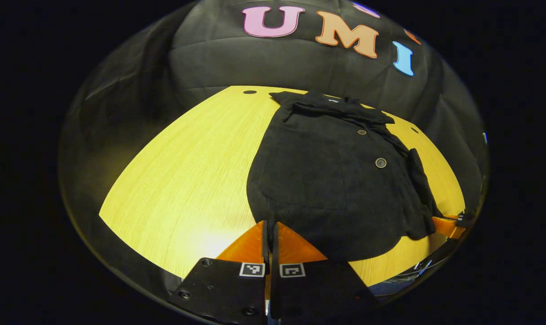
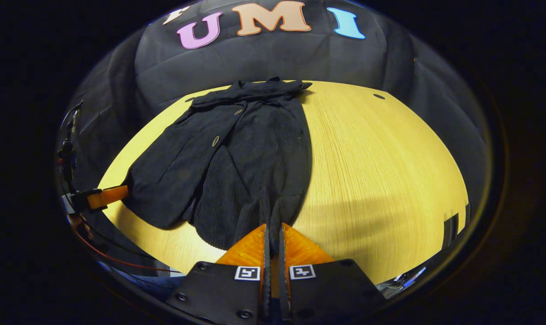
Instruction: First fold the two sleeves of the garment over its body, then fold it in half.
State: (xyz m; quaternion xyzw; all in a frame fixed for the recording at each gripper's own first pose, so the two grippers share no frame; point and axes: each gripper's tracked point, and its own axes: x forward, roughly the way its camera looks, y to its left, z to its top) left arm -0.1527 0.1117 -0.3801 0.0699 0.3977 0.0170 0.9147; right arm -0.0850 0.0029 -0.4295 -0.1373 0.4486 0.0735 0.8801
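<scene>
garment (image 1: pixel 331 180) lies flat on the tabletop (image 1: pixel 187 180) | both sleeves look folded over its body; the fold in half is left | left gripper (image 1: pixel 269 232) pinched together at the garment's near hem; right gripper (image 2: pixel 273 234) nearly closed there too; cloth between, cannot tell

A recording booth, not a home: black cloth wall (image 2: pixel 273 58) draped close behind a bare wooden table (image 2: pixel 381 171), lit from above, with cables (image 2: pixel 69 149) trailing off the table's edge at one side.
</scene>
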